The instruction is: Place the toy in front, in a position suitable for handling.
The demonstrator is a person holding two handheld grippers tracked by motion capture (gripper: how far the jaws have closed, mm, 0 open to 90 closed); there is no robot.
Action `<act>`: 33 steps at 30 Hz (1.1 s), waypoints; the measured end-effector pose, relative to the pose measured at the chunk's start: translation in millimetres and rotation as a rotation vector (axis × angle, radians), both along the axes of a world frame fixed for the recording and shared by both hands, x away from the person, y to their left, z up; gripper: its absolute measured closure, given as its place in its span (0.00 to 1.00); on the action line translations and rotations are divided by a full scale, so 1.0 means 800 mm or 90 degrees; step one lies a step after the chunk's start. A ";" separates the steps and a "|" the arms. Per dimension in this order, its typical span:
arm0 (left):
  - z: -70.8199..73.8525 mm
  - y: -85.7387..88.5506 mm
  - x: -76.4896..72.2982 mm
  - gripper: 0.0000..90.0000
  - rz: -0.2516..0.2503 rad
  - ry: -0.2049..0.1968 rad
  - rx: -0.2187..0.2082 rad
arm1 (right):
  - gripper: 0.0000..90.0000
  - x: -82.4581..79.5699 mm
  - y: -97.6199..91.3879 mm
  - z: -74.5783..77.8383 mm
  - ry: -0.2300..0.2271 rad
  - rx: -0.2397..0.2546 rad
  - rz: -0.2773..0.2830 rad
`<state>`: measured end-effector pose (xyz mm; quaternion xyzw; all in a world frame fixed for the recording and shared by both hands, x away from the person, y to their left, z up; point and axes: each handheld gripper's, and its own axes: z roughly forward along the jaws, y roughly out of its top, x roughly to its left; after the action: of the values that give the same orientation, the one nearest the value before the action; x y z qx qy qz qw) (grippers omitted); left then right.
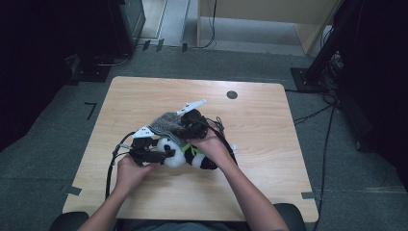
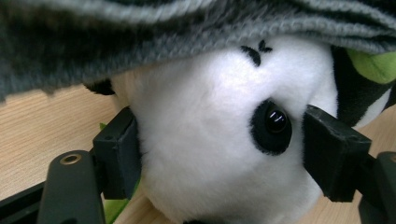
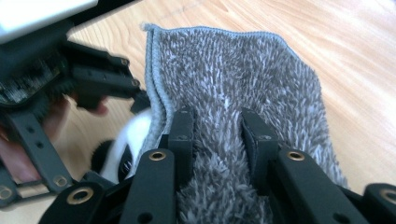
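A black-and-white panda plush [image 1: 190,158] lies at the middle of the wooden table [image 1: 260,130], with a green collar at its neck. A grey fluffy cloth [image 1: 166,122] is draped over its head. My left gripper [image 1: 166,153] comes in from the left, and its pads press both sides of the white head [image 2: 210,107], one beside the eye. The cloth [image 2: 140,28] hangs over the top of that view. My right gripper [image 3: 218,130] points down onto the cloth [image 3: 233,70] and pinches a ridge of its pile. The panda's head [image 3: 135,135] peeks out under the cloth's hem.
A small black round cap [image 1: 232,95] sits in the tabletop near the far edge. Cables trail from both grippers across the table. Dark equipment stands left and right of the table, with cables on the floor at the right.
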<state>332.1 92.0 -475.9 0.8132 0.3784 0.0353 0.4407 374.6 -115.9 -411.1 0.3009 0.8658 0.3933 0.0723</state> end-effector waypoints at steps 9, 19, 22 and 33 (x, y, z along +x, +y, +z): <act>-0.001 0.000 0.002 0.30 0.002 0.005 -0.001 | 0.79 0.018 -0.013 -0.008 0.084 0.064 -0.007; -0.002 0.002 0.003 0.33 0.007 0.010 -0.011 | 0.87 0.022 -0.020 -0.004 0.055 -0.018 -0.044; -0.002 0.002 0.003 0.33 0.008 0.010 -0.014 | 0.87 0.029 -0.029 -0.005 0.069 -0.008 -0.052; -0.002 0.002 0.001 0.33 0.006 0.006 -0.013 | 0.87 0.028 -0.040 0.007 0.050 0.012 -0.074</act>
<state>333.2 93.2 -477.3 0.8070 0.3847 0.0295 0.4470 397.3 -148.1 -405.8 0.3667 0.8452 0.3844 0.0578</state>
